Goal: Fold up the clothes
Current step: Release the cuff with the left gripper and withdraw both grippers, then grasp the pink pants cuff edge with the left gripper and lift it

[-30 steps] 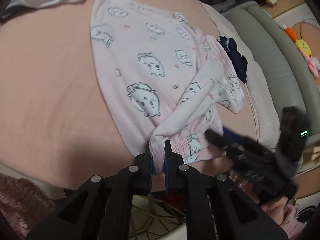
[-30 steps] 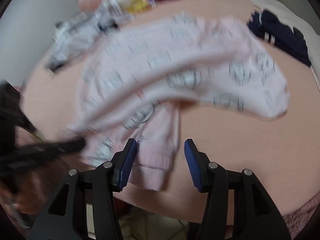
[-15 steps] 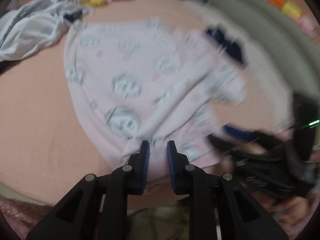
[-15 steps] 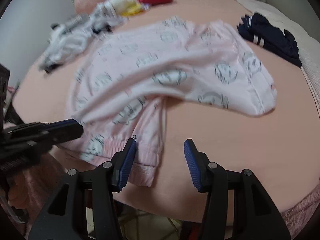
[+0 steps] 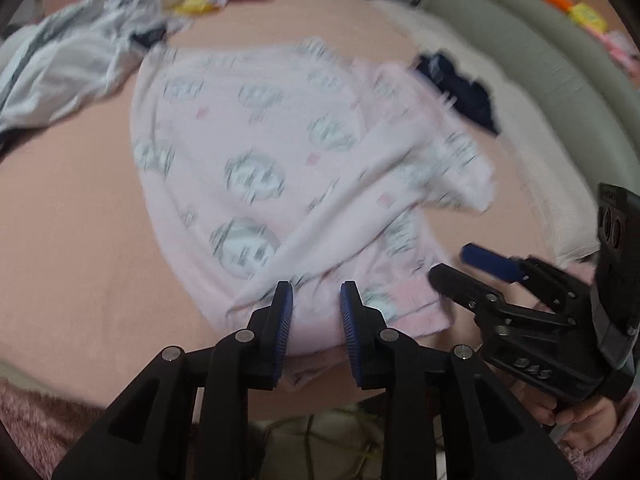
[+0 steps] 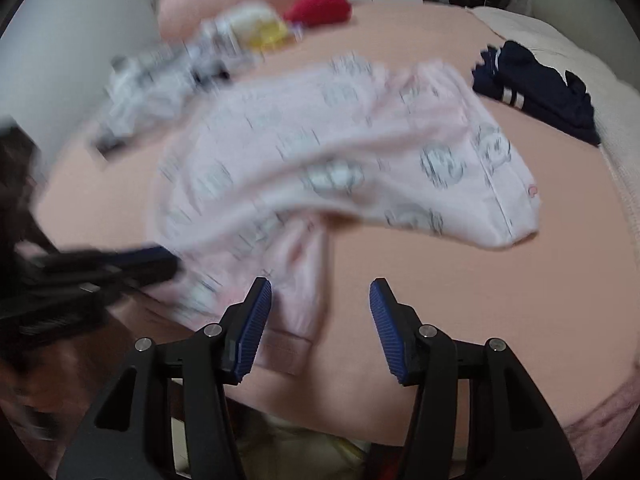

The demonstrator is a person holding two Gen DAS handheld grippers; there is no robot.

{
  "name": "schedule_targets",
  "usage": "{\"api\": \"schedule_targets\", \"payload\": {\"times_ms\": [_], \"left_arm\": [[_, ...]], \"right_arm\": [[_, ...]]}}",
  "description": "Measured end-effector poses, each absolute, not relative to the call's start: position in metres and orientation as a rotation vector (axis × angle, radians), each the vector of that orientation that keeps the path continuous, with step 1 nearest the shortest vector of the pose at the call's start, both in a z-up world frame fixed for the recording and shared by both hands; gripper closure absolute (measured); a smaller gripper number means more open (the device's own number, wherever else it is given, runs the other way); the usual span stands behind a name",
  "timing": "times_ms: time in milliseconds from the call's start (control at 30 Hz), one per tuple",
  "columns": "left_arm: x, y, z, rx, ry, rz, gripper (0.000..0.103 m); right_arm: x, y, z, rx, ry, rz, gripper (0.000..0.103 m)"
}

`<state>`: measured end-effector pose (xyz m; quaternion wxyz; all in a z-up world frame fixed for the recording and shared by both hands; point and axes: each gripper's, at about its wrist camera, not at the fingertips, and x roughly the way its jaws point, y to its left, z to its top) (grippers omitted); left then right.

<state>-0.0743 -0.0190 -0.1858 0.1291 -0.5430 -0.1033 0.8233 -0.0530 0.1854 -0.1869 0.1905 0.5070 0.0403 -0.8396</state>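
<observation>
Pink bed [image 5: 72, 208], pink pyjamas [image 5: 256, 152] under opening left gripper [image 5: 316, 300]

pink bed [image 5: 72, 216], grey-green sofa [image 5: 532, 64], white wall [image 6: 72, 40]

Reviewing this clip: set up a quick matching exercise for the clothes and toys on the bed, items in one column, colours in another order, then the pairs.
Items:
1. printed garment nearest the grippers
2. small garment by the bed's right edge
3. round plush at the far end
4. crumpled garment at far left

Colours:
A. red
B. grey-white
C. pale pink
D. navy

Pairs: 1-C, 2-D, 3-A, 4-B
</observation>
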Motion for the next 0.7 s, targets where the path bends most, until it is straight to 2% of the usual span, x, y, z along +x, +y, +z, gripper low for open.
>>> {"api": "schedule_targets", "payload": {"times_ms": [33,133,267,367,433,500,600,700], "left_arm": [[-0.074,-0.022,-0.191,-1.609,-0.314,2.381,0.077],[-0.072,-0.036,-0.187,-1.602,-0.381,2.401,0.077],[-0.071,-0.039,-0.181,-1.557,-0.367,2.431,0.075],[-0.073,-0.026,-0.187,-1.594,-0.269,2.435,0.075],[-0.073,-0.020,-0.191,-1.629,-0.193,2.446,0.075],[-0.071,-0.030,-0.192,-1.664,-0.246,2.442,0.075],[-0.065,-0.042,-0.185,-1.650,-0.302,2.488,0.073],[-0.065,-0.037,-0.185,-1.610,-0.317,2.458,0.073]], "right_arm": [[-0.055,0.181,-0.195,1.473,0.167,-2.353,0.051],[-0.052,0.191,-0.183,1.472,0.109,-2.358,0.051],[-0.049,0.199,-0.171,1.398,0.106,-2.434,0.051],[-0.055,0.199,-0.176,1.390,-0.026,-2.375,0.051],[-0.058,0.191,-0.185,1.429,0.044,-2.354,0.051],[-0.060,0.185,-0.194,1.475,0.136,-2.349,0.048],[-0.060,0.195,-0.185,1.451,0.032,-2.354,0.048],[-0.052,0.189,-0.169,1.313,0.077,-2.399,0.047]]}}
